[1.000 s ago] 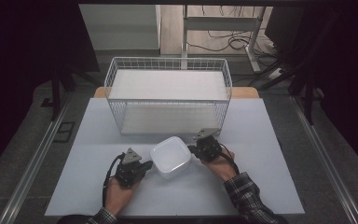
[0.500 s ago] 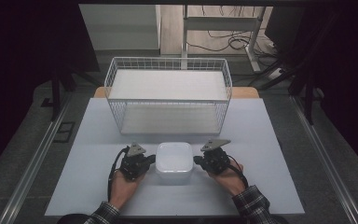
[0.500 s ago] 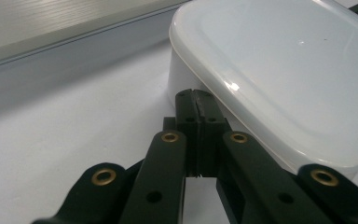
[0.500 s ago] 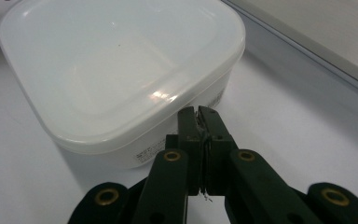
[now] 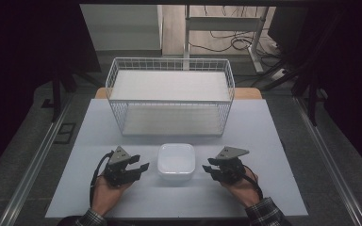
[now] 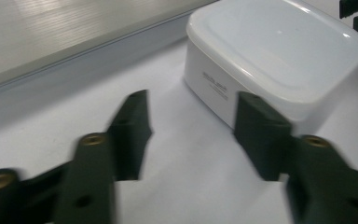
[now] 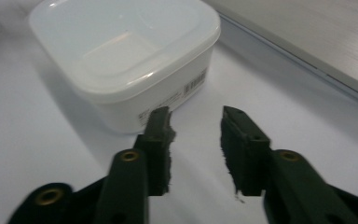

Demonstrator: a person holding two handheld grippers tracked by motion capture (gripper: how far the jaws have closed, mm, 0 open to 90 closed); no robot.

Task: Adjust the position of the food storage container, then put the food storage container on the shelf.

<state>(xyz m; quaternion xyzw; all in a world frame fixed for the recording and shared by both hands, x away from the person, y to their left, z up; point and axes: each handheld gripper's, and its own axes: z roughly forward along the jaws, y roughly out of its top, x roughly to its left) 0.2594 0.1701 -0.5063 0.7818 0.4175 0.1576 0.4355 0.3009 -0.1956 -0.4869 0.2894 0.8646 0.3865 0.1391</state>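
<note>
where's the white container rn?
High view: the white container sits on the table, near edge, centred between the left gripper and right gripper, just in front of the wire basket.

The white lidded container (image 7: 126, 60) bears small grey print on its side wall, seen in the left gripper view (image 6: 214, 86), and a label with a barcode-like strip in the right gripper view; none of it is legible.
</note>
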